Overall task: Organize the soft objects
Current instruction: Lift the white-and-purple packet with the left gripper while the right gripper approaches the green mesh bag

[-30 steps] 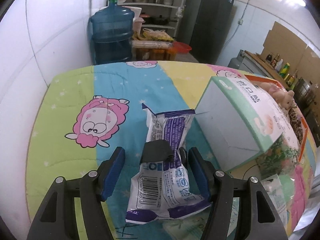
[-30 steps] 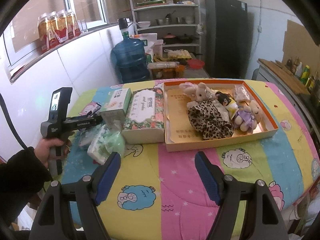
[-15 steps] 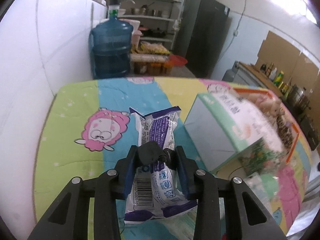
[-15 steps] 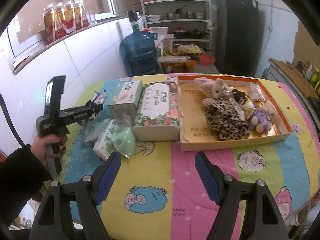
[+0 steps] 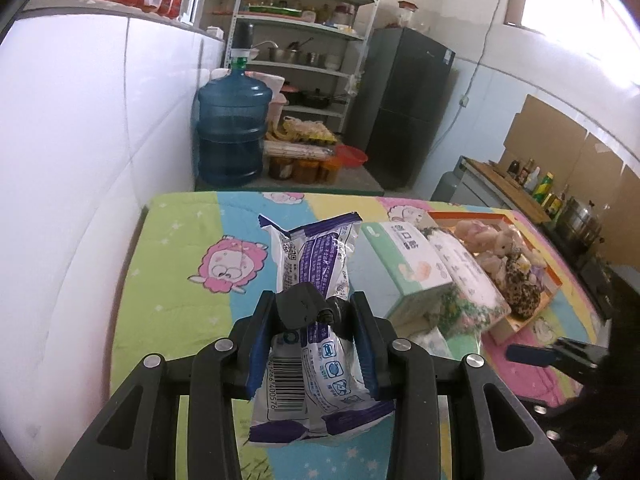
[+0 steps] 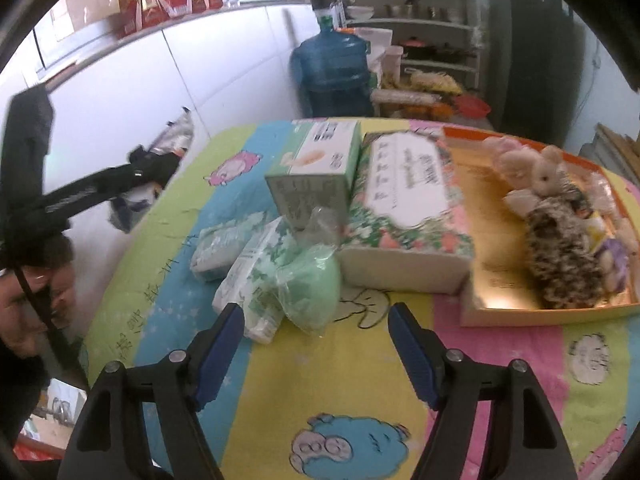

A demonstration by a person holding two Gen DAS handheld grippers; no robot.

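1. A kitchen storeroom lies ahead of me: a metal shelf rack of pots (image 5: 304, 60), a dark fridge (image 5: 404, 108) and a big blue water jug (image 5: 232, 132) stand behind a table under a bright striped cartoon-sheep cloth (image 5: 180, 264).
2. My left tongs (image 5: 314, 320) are clamped on a white-and-purple plastic snack packet (image 5: 316, 264); both blue pads (image 5: 366, 344) press its sides, and it is held up off the cloth, barcode end nearest me.
3. From the right wrist camera that packet (image 6: 176, 136) shows beyond the table's left edge, in front of the white wall.
4. My right tongs (image 6: 316, 340) stand wide open with nothing between the pads, low over the yellow stripe.
5. Just beyond them lies a pale green soft bundle in clear plastic wrap (image 6: 312, 288), touching a white-and-green soft tissue pack (image 6: 256, 280); a second small green-white pack (image 6: 220, 244) sits just to its left.
6. Behind these stands a mint-green cardboard box (image 6: 316, 172), side by side with a floral tissue pack (image 6: 404, 200).
7. To the right, a shallow orange cardboard tray (image 6: 472, 184) holds a beige plush rabbit (image 6: 540, 172), a leopard-print fabric piece (image 6: 560, 252) and smaller plush toys.
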